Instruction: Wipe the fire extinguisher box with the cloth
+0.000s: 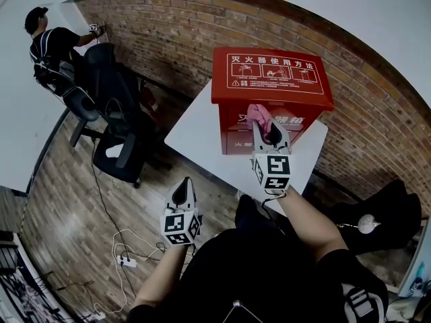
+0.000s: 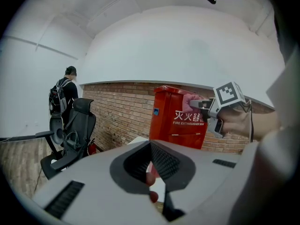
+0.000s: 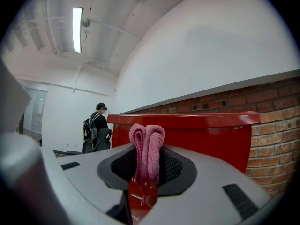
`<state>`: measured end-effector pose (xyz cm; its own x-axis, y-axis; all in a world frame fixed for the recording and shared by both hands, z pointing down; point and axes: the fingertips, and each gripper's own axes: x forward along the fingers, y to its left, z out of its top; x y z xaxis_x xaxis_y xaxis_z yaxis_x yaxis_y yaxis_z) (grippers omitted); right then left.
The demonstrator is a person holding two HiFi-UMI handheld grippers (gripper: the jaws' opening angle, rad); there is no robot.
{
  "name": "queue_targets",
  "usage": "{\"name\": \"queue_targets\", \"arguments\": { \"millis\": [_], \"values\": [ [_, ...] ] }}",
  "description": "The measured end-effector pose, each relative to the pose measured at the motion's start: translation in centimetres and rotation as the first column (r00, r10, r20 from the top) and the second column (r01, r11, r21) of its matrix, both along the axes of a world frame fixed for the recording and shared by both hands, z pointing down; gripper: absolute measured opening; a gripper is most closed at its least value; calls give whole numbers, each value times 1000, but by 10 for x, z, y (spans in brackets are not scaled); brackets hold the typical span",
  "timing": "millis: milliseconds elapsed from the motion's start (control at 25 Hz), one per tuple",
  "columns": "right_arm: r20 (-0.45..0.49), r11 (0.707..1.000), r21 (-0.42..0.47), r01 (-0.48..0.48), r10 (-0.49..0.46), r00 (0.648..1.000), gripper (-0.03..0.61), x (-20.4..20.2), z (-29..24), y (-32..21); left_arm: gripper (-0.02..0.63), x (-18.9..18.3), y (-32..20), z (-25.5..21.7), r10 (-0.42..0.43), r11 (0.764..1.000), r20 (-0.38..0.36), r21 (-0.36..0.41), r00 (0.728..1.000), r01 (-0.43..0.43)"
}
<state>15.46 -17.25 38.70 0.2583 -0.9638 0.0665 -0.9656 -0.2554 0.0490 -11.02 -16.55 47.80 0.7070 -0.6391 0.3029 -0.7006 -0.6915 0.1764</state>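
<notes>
Right gripper [image 1: 268, 132] [image 3: 146, 171]: the jaws are closed on a pink cloth [image 1: 259, 115] [image 3: 147, 146]. The gripper is raised to the front face of the fire extinguisher box [image 1: 272, 79] [image 3: 213, 142], just under the lid.
Left gripper [image 1: 182, 188] [image 2: 153, 172]: the jaws are brought together and nothing is seen between them. It is held low, off the near-left edge of the desk [image 1: 199, 134], well apart from the box.
Cloth: a knitted, folded bunch is gripped at its middle, and its loops stand up above the jaws. In the left gripper view the cloth [image 2: 190, 102] is seen laid against the box's upper front, beside the white lettering.
Fire extinguisher box: it is red and upright, with the sloped lid shut and white instruction diagrams printed on top. It is stood on the far part of the white desk, close to the brick wall [image 1: 377, 123].
Background: a person [image 1: 50, 46] in dark clothing is seen at the far wall, beside a black office chair [image 1: 114, 116].
Floor: a power strip [image 1: 126, 262] and loose cables are laid on the wooden boards.
</notes>
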Motion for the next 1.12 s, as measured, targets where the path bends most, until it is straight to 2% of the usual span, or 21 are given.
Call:
{"name": "queue_targets", "arguments": {
  "millis": [1120],
  "values": [
    [-8,994,-1,-106,106,994,110,55,1,42,28,27,10,5,56,998,3,-22,998,-56]
  ]
}}
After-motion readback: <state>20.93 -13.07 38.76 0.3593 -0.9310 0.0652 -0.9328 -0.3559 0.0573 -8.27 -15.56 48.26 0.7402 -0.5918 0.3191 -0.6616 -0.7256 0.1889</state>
